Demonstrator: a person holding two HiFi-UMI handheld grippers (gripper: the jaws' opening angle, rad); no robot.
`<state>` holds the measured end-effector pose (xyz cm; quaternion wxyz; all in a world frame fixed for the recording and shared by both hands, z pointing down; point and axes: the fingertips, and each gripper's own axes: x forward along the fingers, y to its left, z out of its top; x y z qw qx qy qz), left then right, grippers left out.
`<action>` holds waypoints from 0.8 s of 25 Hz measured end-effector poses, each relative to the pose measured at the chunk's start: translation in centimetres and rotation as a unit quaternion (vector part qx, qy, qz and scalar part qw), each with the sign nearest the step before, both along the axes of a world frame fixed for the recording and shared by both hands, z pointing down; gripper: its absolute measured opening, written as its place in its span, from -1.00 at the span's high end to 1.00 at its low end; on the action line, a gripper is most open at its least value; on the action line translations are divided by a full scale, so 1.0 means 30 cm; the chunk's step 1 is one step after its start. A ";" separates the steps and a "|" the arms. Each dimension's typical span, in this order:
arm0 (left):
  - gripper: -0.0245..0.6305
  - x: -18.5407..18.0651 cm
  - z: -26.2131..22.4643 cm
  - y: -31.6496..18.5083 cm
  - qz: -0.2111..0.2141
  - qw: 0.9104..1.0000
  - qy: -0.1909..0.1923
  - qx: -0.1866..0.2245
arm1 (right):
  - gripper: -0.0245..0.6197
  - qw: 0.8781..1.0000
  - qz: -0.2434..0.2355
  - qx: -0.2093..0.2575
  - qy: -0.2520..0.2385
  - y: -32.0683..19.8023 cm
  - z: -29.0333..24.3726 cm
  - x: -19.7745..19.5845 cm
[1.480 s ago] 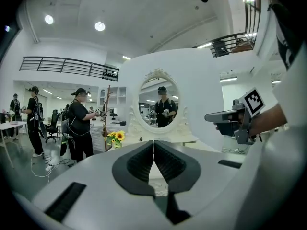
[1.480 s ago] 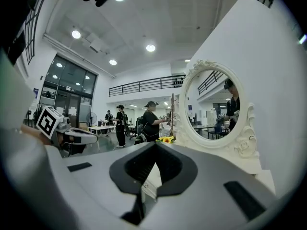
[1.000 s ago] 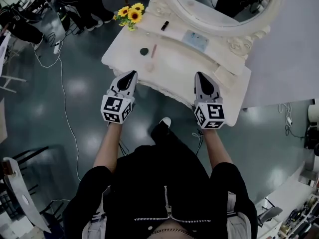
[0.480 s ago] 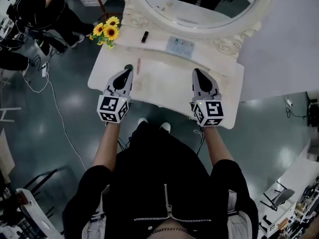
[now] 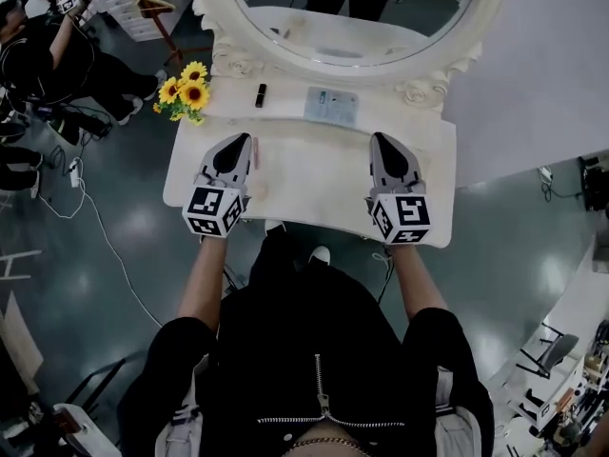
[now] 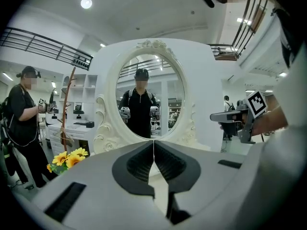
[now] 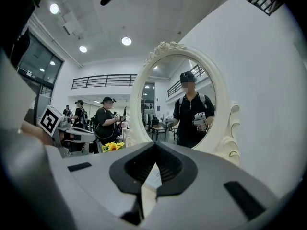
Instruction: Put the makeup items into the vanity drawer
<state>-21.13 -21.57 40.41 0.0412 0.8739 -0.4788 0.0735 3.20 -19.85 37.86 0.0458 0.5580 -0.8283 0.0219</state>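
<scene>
Both jaws shut and empty: left gripper (image 5: pixel 240 147) sits just left of the pink pencil (image 5: pixel 255 152), which runs up-frame on the desk (image 5: pixel 314 184), black lipstick (image 5: pixel 261 95) above, palette (image 5: pixel 331 106) nearer right gripper (image 5: pixel 384 145).

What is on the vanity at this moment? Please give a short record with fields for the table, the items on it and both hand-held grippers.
surface: white vanity table with oval mirror
back ledge, left to right: sunflowers, small black tube, pale flat case
front left: thin pink stick, lying beside the left tip
left hand-held gripper: shut, empty, over the table's left part
right hand-held gripper: shut, empty, over the right part
</scene>
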 end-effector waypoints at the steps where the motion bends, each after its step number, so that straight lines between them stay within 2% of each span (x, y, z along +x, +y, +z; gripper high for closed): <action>1: 0.86 0.001 0.005 -0.012 0.004 1.000 0.000 -0.002 | 0.91 1.000 0.002 -0.002 0.000 -0.004 0.002 -0.001; 11: 0.85 -0.009 0.144 -0.026 0.049 0.998 -0.026 -0.023 | 0.90 0.999 0.013 -0.045 -0.002 0.002 0.129 -0.040; 12: 0.78 -0.010 0.156 -0.026 0.053 0.998 -0.026 -0.026 | 0.91 0.999 0.014 -0.047 -0.003 0.003 0.135 -0.042; 13: 0.47 -0.012 0.167 -0.026 0.056 0.998 -0.024 -0.031 | 0.91 0.999 0.015 -0.049 -0.004 0.004 0.142 -0.044; 14: 0.24 -0.017 0.177 -0.025 0.058 0.997 -0.020 -0.038 | 0.91 0.999 0.015 -0.052 -0.004 0.006 0.148 -0.045; 20: 0.16 -0.042 0.218 -0.002 0.063 0.996 -0.018 -0.052 | 0.90 0.998 0.014 -0.060 -0.003 0.010 0.169 -0.046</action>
